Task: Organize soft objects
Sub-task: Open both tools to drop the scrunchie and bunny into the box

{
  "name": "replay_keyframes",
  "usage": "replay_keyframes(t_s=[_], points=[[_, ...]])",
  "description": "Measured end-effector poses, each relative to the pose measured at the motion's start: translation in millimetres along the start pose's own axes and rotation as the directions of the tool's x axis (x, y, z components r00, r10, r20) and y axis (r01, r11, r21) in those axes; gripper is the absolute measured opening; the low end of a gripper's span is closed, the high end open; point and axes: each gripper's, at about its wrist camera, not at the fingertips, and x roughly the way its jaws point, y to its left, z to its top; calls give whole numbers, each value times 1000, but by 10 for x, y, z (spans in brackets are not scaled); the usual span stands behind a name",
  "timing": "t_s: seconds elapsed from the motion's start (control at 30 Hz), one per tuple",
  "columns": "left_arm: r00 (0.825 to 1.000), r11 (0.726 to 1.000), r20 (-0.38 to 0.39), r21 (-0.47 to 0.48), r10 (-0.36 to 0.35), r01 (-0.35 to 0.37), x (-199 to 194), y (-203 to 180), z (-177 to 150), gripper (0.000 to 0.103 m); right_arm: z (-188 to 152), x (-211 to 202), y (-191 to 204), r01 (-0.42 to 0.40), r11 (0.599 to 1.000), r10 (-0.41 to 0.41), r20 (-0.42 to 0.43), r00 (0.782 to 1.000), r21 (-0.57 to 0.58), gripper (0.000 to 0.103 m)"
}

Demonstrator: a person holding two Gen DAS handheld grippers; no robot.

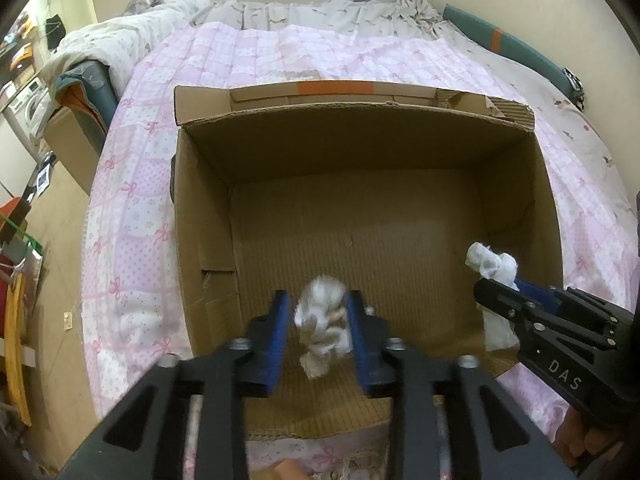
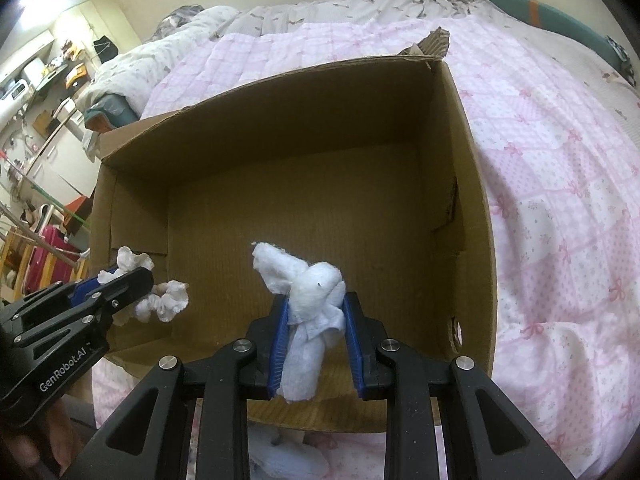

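An open brown cardboard box (image 1: 400,220) sits on a bed covered by a pink patchwork quilt with bow prints (image 1: 280,56). Both tools hang over the box's near edge. The left hand-held gripper (image 1: 318,316) has its blue pads spread; a blurred, fluffy white cloth bundle (image 1: 322,328) lies between them, seemingly loose rather than squeezed. The right hand-held gripper (image 2: 316,332) pinches a knotted white cloth roll (image 2: 308,304), whose tail dangles below the pads. The box floor beneath both bundles looks bare
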Motion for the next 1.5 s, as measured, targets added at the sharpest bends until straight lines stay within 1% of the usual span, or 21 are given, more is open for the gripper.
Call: replay_keyframes(t_s=[0.03, 0.13, 0.27, 0.37, 0.43, 0.47, 0.5, 0.53, 0.57, 0.7, 0.8, 0.87, 0.9, 0.93, 1.0, 1.03, 1.17, 1.2, 1.3, 1.5], points=[[1000, 1000, 5, -1, 0, 0, -10, 4, 0, 53, -2, -7, -5, -3, 1000, 3, 2, 1000, 2, 27], [1000, 1000, 30, -4, -2, 2, -61, 8, 1, 67, 4, -28, -19, -14, 1000, 14, 13, 1000, 10, 27], [1000, 1000, 16, 9, -5, 4, -41, -14, -1, 69, 4, -44, -51, -31, 999, 30, 18, 999, 20, 27], [1000, 1000, 28, 15, 1, -1, -62, -23, 0, 69, 15, -60, -91, -40, 999, 39, 24, 999, 31, 28], [999, 1000, 38, 12, 2, -2, -86, -18, 3, 69, 20, -80, -120, -55, 997, 53, 31, 998, 48, 30], [999, 1000, 44, 9, 0, 0, -100, -11, 3, 69, 28, -93, -137, -61, 997, 59, 35, 998, 57, 33], [999, 1000, 47, 5, -1, 0, -110, -5, 4, 69, 34, -111, -156, -69, 995, 66, 40, 997, 68, 52], [999, 1000, 48, 2, 1, -1, -116, 3, 5, 69, 31, -136, -183, -78, 994, 75, 44, 996, 79, 76], [999, 1000, 50, -3, 3, -3, -121, 8, 5, 69, 33, -171, -210, -88, 991, 83, 54, 995, 98, 81], [998, 1000, 62, -15, -4, 5, -188, 33, -8, 69, 48, -235, -281, -124, 984, 117, 59, 991, 130, 81], [997, 1000, 73, -23, -14, 15, -271, 53, -32, 69, 34, -260, -298, -118, 983, 112, 52, 992, 140, 81], [997, 999, 75, -33, -19, 21, -310, 81, -34, 69, 21, -313, -297, -113, 984, 105, 64, 992, 134, 84], [997, 999, 79, -42, -15, 18, -336, 100, -37, 69, 15, -350, -296, -113, 985, 103, 74, 992, 132, 89], [997, 999, 82, -48, -13, 17, -354, 116, -41, 69, 26, -371, -287, -109, 986, 98, 82, 992, 130, 96], [997, 998, 80, -62, -5, 10, -389, 157, -58, 69, 22, -436, -281, -97, 987, 84, 105, 991, 125, 100], [997, 998, 81, -65, -2, 7, -402, 170, -69, 69, 15, -468, -279, -103, 987, 90, 110, 990, 122, 100], [994, 997, 99, -67, 52, -46, -473, 228, -119, 69, -17, -549, -279, -101, 988, 87, 120, 989, 116, 101], [993, 996, 101, -67, 65, -58, -484, 240, -133, 69, -22, -567, -273, -104, 988, 90, 120, 989, 113, 103], [991, 994, 95, -67, 91, -85, -518, 262, -183, 69, -50, -654, -254, -114, 988, 98, 136, 986, 108, 103], [991, 996, 102, -42, 89, -85, -654, 233, -329, 69, -134, -792, -203, -85, 993, 70, 174, 982, 83, 103]])
